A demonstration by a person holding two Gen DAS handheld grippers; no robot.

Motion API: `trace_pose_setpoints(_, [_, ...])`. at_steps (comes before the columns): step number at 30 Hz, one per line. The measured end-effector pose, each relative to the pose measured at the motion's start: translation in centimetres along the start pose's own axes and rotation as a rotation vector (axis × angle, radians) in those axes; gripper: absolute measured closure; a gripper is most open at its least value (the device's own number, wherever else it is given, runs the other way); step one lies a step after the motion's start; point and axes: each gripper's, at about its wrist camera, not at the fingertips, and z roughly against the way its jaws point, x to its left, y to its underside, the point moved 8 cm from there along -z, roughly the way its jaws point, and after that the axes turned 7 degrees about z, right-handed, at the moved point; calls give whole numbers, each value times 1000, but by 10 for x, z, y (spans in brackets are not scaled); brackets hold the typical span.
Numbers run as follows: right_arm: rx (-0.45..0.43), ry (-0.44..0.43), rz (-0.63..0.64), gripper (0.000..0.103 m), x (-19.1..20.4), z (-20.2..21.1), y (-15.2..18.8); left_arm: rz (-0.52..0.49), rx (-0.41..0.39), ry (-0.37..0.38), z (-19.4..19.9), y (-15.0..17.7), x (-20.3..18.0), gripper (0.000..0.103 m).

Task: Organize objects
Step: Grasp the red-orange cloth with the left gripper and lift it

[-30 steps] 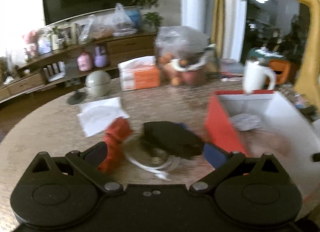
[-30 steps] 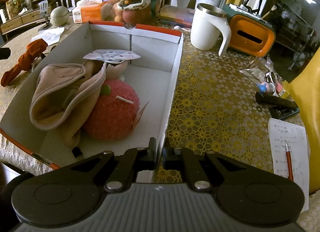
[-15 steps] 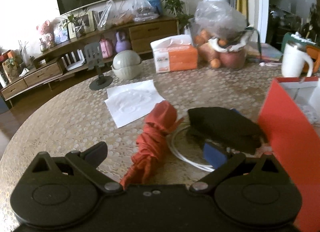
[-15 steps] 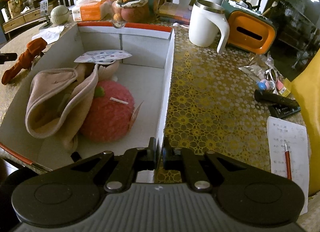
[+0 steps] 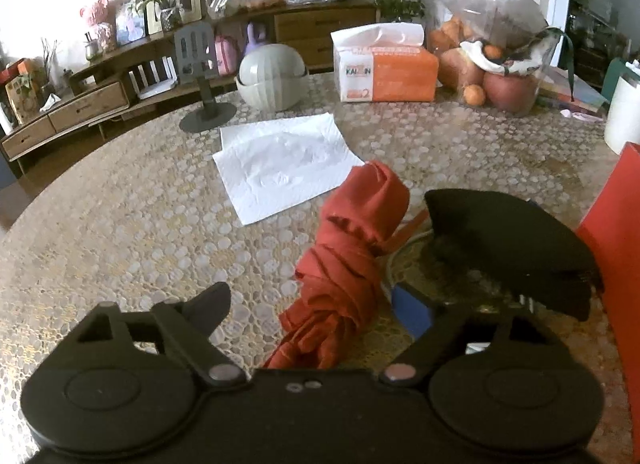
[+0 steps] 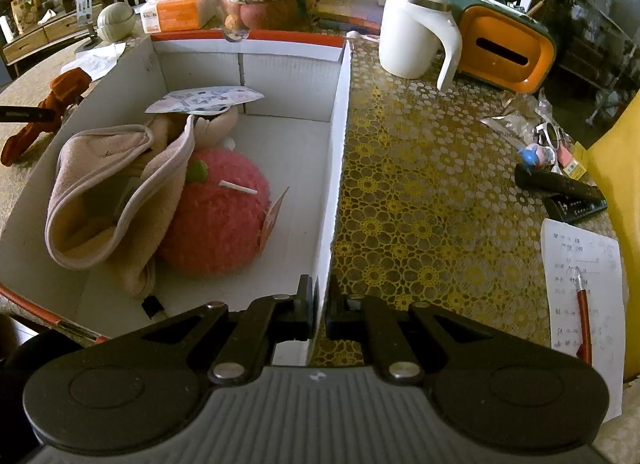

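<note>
My left gripper (image 5: 316, 304) is open around the near end of a rolled red cloth (image 5: 352, 248) lying on the table. A black pouch (image 5: 508, 240) lies to its right over a white cable (image 5: 390, 264), beside the red outer wall of the box (image 5: 616, 248). My right gripper (image 6: 319, 306) is shut on the box's white right wall (image 6: 336, 168). Inside the box lie a beige towel (image 6: 104, 192), a pink plush ball (image 6: 220, 216) and a sticker sheet (image 6: 204, 98). The red cloth also shows left of the box (image 6: 52, 104).
A white tissue sheet (image 5: 284, 160), a phone stand (image 5: 204, 76), a grey bowl (image 5: 272, 76), an orange tissue pack (image 5: 384, 64) and a bag of fruit (image 5: 496, 44) sit beyond. Right of the box are a white mug (image 6: 416, 40), an orange box (image 6: 504, 48), remotes (image 6: 560, 188) and a note with pen (image 6: 580, 280).
My left gripper has swung left and closer to the table, from over the black pouch to around the red cloth. The right gripper stays clamped on the box wall.
</note>
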Motion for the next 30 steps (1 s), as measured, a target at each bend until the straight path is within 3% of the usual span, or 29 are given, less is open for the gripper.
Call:
trace_pose_setpoints(6, [6, -2, -9, 98, 0, 0, -1, 1, 9, 4, -7, 2, 0, 33])
trace_pose_setpoints(14, [2, 3, -17, 97, 0, -1, -6, -9, -4, 10, -4, 3, -3, 67])
trace_pose_setpoints(20, [-1, 6, -32, 97, -1, -2, -9, 1, -12, -5, 3, 2, 0, 73])
trace_pose_setpoints(30, [-23, 37, -13, 99, 4, 0, -8, 29, -14, -1, 28, 6, 5, 75])
